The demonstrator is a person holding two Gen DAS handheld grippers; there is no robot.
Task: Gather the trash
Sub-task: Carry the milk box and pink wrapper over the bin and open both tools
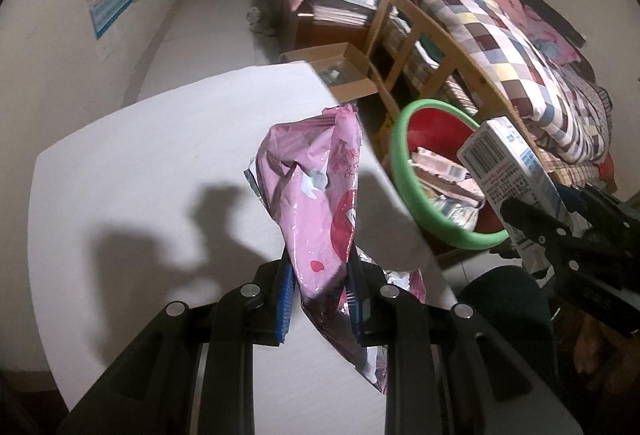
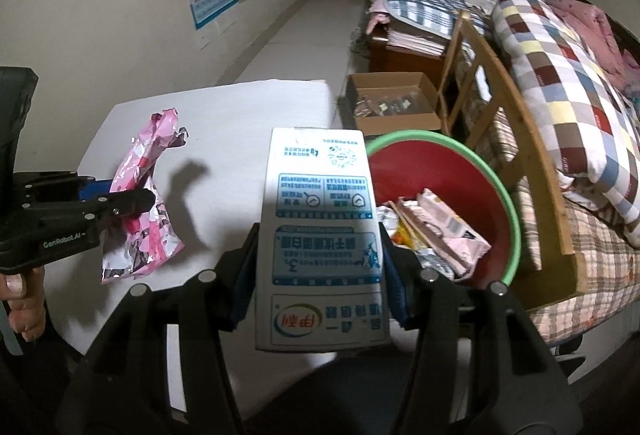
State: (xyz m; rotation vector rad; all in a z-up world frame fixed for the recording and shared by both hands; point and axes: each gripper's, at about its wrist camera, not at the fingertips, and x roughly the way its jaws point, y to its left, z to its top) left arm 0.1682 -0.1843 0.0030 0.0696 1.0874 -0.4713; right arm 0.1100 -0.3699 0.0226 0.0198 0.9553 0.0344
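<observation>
White table point(image 1: 140, 163) fills the frame's left; your left gripper point(image 1: 320, 299) pinches the pink wrapper point(image 1: 316, 195), your right gripper point(image 2: 320, 275) clamps the milk carton point(image 2: 320, 235). Looks like you're mid-carry, so next get both over the red basin point(image 2: 502, 191) at center-right and let go.

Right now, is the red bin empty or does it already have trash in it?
Not empty. The red bin already holds several crumpled wrappers piled at its bottom, seen in both views; much of its red inner wall shows above them.
</observation>
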